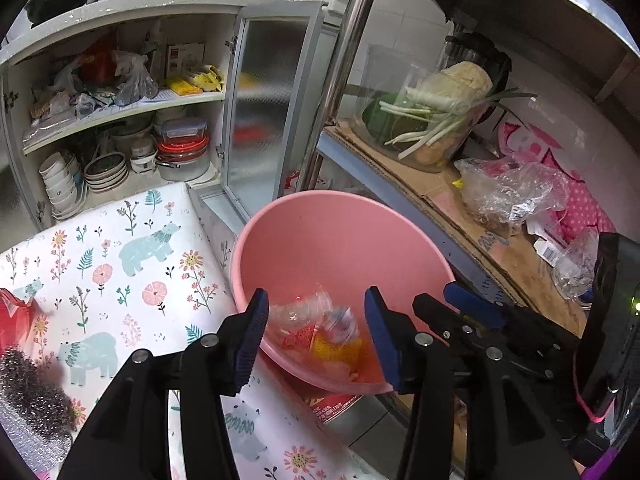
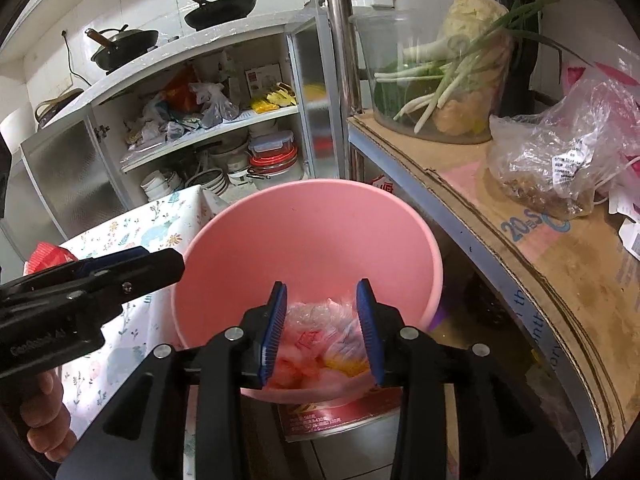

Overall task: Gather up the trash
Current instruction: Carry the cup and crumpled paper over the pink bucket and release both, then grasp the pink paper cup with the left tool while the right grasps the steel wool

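A pink bin [image 1: 340, 236] [image 2: 304, 236] stands between the table and the shelf. In its bottom lie clear plastic wrappers and orange and yellow scraps [image 1: 324, 332] [image 2: 320, 344]. My left gripper [image 1: 318, 336] hangs over the bin's near rim, open, its blue pads wide apart and clear of the blurred wrapper seen between them. My right gripper [image 2: 322, 332] is over the same rim, open, with the trash below it and nothing pressed between its pads. In each wrist view the other gripper also shows: the right gripper [image 1: 460, 308] and the left gripper [image 2: 120, 268].
A table with a floral cloth [image 1: 120, 264] lies to the left, bearing a steel scourer [image 1: 32, 392] and a red item [image 1: 12, 316]. To the right is a cardboard-covered shelf [image 2: 540, 264] with plastic bags [image 2: 560, 152] and a jar of scallions [image 2: 436, 80]. An open cupboard [image 1: 120, 120] and a metal post [image 2: 340, 60] stand behind.
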The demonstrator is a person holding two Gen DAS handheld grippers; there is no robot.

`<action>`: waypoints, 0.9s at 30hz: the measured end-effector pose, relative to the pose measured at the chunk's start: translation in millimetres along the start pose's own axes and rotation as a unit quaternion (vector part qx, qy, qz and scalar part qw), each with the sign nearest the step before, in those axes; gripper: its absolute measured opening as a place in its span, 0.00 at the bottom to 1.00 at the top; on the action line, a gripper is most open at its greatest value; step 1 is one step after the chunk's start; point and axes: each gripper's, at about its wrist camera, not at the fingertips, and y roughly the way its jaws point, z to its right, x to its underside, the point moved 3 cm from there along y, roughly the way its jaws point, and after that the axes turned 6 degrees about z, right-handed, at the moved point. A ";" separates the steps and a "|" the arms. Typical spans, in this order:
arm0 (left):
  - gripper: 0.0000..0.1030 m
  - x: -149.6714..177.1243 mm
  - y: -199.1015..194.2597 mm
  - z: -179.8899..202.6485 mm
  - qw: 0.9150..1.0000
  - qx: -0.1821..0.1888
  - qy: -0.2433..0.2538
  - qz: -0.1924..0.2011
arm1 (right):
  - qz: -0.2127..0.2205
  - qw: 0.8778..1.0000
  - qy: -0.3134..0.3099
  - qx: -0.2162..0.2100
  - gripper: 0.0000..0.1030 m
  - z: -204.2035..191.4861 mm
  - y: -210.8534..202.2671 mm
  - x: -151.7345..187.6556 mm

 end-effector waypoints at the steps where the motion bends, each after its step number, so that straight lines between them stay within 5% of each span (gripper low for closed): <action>1: 0.48 -1.0 -3.3 0.9 1.000 0.000 0.001 0.002 | 0.003 1.000 0.000 -0.002 0.36 -0.5 -3.3 -0.6; 27: 0.58 15.2 -134.3 3.3 0.998 -0.016 0.013 0.061 | 0.025 0.996 -0.017 -0.085 0.44 -66.8 -99.0 9.3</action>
